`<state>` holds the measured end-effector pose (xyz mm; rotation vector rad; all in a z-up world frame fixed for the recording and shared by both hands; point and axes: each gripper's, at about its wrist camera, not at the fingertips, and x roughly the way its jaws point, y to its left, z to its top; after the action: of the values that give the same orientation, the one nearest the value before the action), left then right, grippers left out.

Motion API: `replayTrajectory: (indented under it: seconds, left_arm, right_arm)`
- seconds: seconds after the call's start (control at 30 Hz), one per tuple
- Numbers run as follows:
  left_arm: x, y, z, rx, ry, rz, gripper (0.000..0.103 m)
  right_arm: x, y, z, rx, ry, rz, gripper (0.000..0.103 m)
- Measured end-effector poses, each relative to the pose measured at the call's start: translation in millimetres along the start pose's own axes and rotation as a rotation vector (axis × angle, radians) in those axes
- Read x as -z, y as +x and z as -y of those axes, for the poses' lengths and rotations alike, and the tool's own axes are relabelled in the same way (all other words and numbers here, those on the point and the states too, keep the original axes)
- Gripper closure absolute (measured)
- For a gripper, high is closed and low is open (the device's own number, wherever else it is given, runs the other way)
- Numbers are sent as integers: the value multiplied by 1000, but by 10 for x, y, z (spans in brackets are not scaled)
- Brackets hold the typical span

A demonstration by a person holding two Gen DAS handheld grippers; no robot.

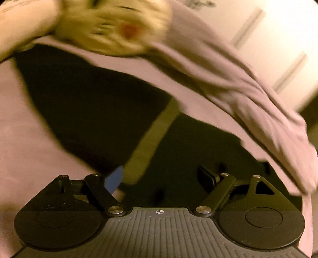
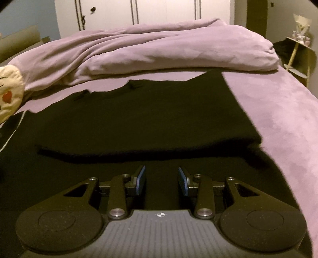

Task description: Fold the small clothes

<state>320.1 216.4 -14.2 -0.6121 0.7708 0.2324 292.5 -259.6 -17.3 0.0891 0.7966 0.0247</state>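
Nearest in the left wrist view, the left gripper (image 1: 162, 178) stands with its jaws spread wide and nothing between them; its blue-faced fingers (image 1: 114, 179) hang over dark cloth, and the whole view is smeared by blur. In the right wrist view the right gripper (image 2: 162, 181) has its jaws partly open with a clear gap between the blue pads (image 2: 141, 180), and nothing is gripped there either. Under and just beyond both grippers lies the black garment (image 2: 139, 111), spread flat on the mauve bed cover (image 2: 278, 123); a folded edge of it runs across the near part of the right view, from left to right, and its far edge is ragged in outline against the cover. In the left view an olive strip (image 1: 154, 142) crosses the black cloth diagonally; what it is cannot be told. Farther off a bunched mauve duvet (image 2: 159, 49) lies across the bed, and at its left end sits a cream cushion with a red heart (image 2: 9, 95). Beyond the bed stand white cupboard doors (image 2: 139, 12), with a small side table (image 2: 298, 51) at the far right.
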Motion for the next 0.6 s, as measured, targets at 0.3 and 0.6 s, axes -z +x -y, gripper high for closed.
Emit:
replayTrajectory:
  seconds: [0.3, 0.6]
  left_arm:
    - [-532, 291, -1641, 139, -565, -30, 43]
    - [-1043, 646, -1552, 33, -458, -54, 58]
  right_arm:
    - [84, 24, -561, -22, 2, -32, 67]
    - [14, 126, -838, -44, -19, -20, 67]
